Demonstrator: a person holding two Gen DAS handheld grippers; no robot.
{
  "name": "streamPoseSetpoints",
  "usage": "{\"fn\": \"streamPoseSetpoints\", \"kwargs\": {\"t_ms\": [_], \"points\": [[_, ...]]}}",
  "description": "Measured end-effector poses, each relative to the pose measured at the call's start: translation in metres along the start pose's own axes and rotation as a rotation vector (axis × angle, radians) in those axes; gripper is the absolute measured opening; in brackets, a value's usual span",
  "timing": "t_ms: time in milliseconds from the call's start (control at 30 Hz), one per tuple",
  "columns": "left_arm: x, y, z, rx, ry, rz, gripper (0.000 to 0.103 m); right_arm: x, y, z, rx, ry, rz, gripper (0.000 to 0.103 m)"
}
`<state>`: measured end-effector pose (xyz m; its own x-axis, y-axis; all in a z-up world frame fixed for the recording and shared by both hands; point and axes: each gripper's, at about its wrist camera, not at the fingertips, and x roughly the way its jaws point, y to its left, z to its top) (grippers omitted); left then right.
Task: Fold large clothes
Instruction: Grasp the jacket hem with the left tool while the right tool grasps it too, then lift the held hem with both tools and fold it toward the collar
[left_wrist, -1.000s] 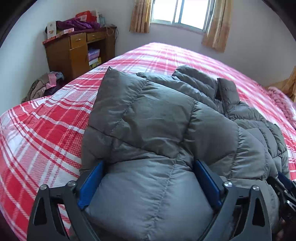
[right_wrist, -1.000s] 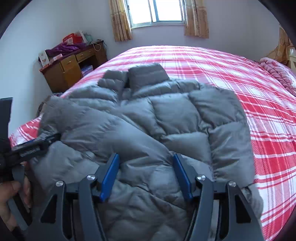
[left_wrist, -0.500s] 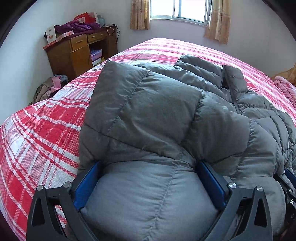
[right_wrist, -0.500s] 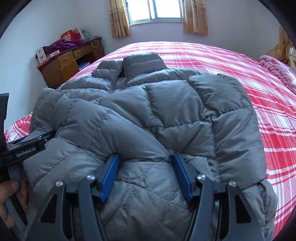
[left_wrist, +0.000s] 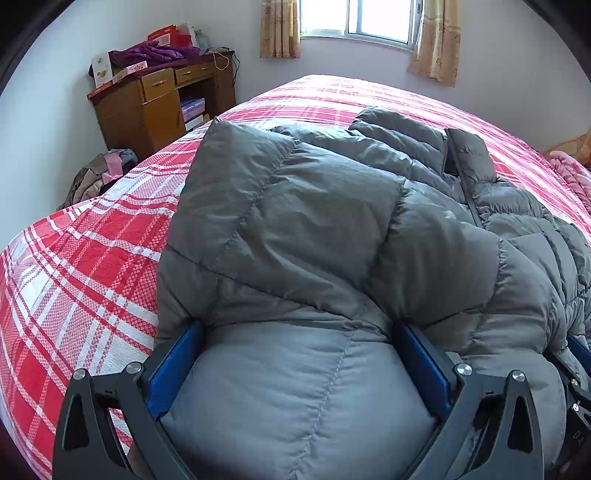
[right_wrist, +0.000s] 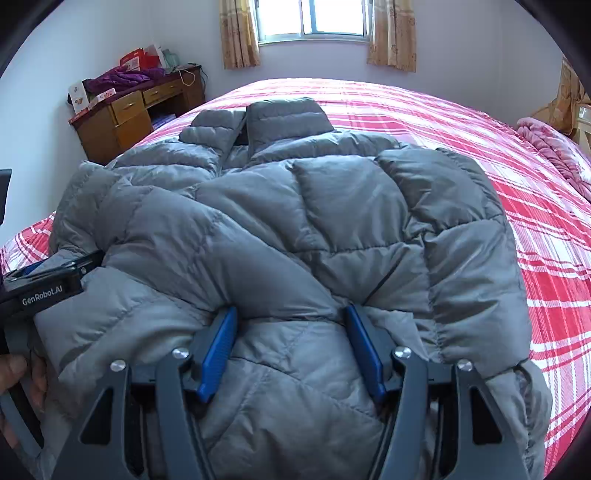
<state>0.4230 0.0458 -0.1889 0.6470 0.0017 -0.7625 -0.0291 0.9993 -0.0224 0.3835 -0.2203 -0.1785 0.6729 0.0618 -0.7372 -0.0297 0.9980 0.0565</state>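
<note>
The puffy grey quilted down jacket (right_wrist: 295, 221) lies on the red-and-white plaid bed (right_wrist: 535, 240), collar toward the window. The left claw (left_wrist: 299, 369) and right claw (right_wrist: 291, 347) each clamp a thick bunch of its near hem, side by side. Holding both ends of the hem likely lets it carry evenly toward the collar for a fold.

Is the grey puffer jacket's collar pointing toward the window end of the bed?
Yes: in the right wrist view the grey puffer jacket's collar lies at its far end, toward the window.

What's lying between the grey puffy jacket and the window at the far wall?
Only bare red plaid bedspread stretches from the jacket collar toward the window; the right wrist view shows it best.
</note>
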Motion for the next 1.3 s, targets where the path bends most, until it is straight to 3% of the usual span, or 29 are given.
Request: {"fn": "streamPoseSetpoints", "kwargs": {"t_ms": [67, 167, 267, 367, 467, 533, 633, 800, 900, 1000, 1100, 1300], "points": [[0.001, 0.001, 0.001, -0.002, 0.01, -0.008, 0.102, 0.0, 0.0, 0.0, -0.002, 0.001, -0.003, 0.064], [-0.005, 0.0, 0.007, 0.074, 0.066, -0.001, 0.102, 0.001, 0.002, 0.001, -0.01, 0.007, -0.009, 0.064], [-0.029, 0.007, 0.017, 0.097, 0.074, 0.023, 0.102, 0.0, 0.002, 0.002, -0.03, 0.017, 0.0, 0.065], [-0.069, 0.021, 0.036, 0.072, -0.018, -0.008, 0.102, -0.008, -0.003, 0.004, -0.04, 0.025, 0.042, 0.066], [-0.082, 0.028, 0.061, 0.038, -0.09, -0.064, 0.102, -0.025, -0.006, 0.015, -0.026, 0.011, 0.063, 0.07], [-0.066, 0.031, 0.08, 0.007, -0.078, -0.101, 0.102, -0.037, -0.004, 0.031, -0.032, -0.036, 0.043, 0.072], [-0.033, 0.031, 0.089, -0.04, -0.036, -0.096, 0.102, -0.037, -0.003, 0.057, -0.032, -0.067, -0.003, 0.072], [0.021, 0.027, 0.081, -0.041, 0.056, -0.064, 0.102, 0.0, -0.005, 0.081, -0.037, -0.05, -0.016, 0.072], [0.042, 0.024, 0.065, -0.031, 0.092, -0.076, 0.102, 0.029, -0.006, 0.074, -0.05, 0.007, -0.008, 0.072], [0.039, 0.018, 0.053, 0.011, 0.026, -0.057, 0.102, 0.044, -0.009, 0.062, -0.041, 0.027, 0.007, 0.073], [0.039, 0.014, 0.05, 0.024, 0.013, -0.041, 0.102, 0.045, -0.015, 0.056, -0.011, 0.018, 0.027, 0.073], [0.028, 0.001, 0.066, 0.149, 0.139, -0.008, 0.102, 0.05, -0.011, 0.059, -0.031, 0.051, 0.034, 0.081]]}}
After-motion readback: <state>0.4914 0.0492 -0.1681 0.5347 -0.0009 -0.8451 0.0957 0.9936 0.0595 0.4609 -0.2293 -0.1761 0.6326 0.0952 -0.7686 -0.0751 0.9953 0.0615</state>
